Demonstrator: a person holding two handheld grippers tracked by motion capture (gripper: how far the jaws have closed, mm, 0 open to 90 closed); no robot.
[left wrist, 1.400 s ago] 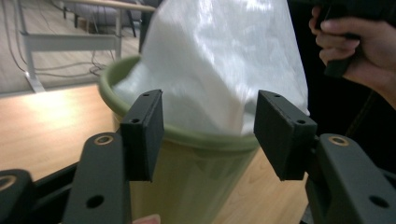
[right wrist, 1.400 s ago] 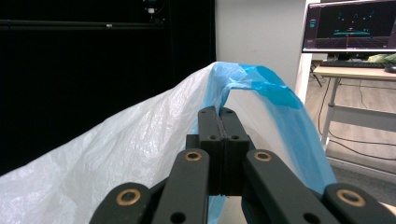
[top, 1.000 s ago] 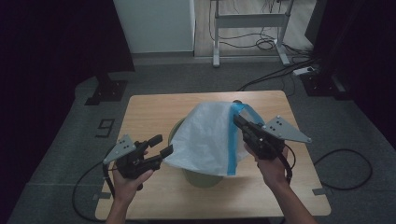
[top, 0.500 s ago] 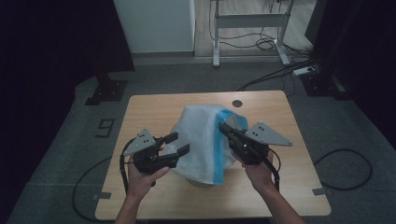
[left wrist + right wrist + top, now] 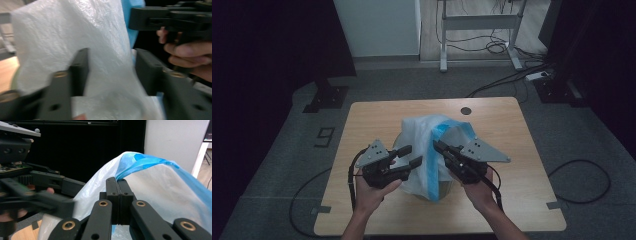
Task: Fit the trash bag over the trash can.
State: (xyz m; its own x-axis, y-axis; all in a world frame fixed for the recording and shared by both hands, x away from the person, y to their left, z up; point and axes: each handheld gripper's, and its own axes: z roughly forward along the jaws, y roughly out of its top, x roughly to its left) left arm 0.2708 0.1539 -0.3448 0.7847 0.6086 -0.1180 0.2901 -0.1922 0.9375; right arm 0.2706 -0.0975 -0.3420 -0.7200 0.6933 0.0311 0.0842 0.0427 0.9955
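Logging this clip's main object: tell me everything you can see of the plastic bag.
The plastic bag is thin, crinkled, translucent white film with a blue band along its edge. It drapes over a round container on the wooden table. The right gripper is shut on the blue edge; the left gripper, its jaws just closing, straddles white film.

Right tool has its two black jaws pressed flat together, pinching the blue edge band of a white plastic bag right where the band comes down off the top. The bag humps up behind the jaws and the blue band runs off down the right side. Off to the left, blurry, sits the left tool with its jaws against the bag, dark backdrop behind it and a bit of wooden tabletop in the bottom corner.
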